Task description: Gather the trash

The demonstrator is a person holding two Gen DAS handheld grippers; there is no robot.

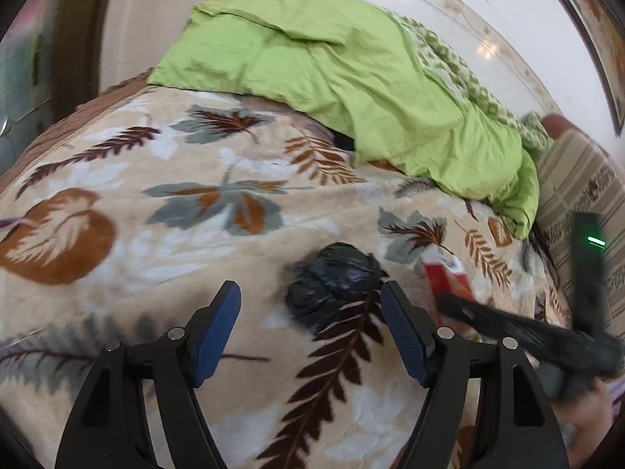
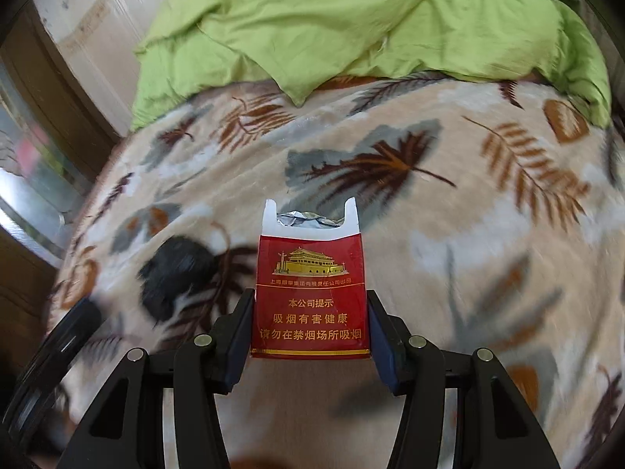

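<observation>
A red cigarette pack [image 2: 310, 293], its top torn open, is clamped upright between the fingers of the right gripper [image 2: 310, 324] above the leaf-patterned blanket [image 2: 449, 215]. The left gripper [image 1: 310, 312] is held wide open with nothing between its fingers, just short of a crumpled black bag [image 1: 332, 285] lying on the blanket beside the pack. A green quilt [image 1: 332, 66] is heaped further back

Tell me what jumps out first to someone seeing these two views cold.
The red cigarette pack with gold lettering and a torn-open white top dominates the right wrist view, clamped between the right gripper's blue-padded fingers. Next is the crumpled black plastic bag lying on the leaf-patterned beige blanket, just ahead of the open left gripper. Behind both, a bright green quilt is heaped at the far end of the bed.
</observation>
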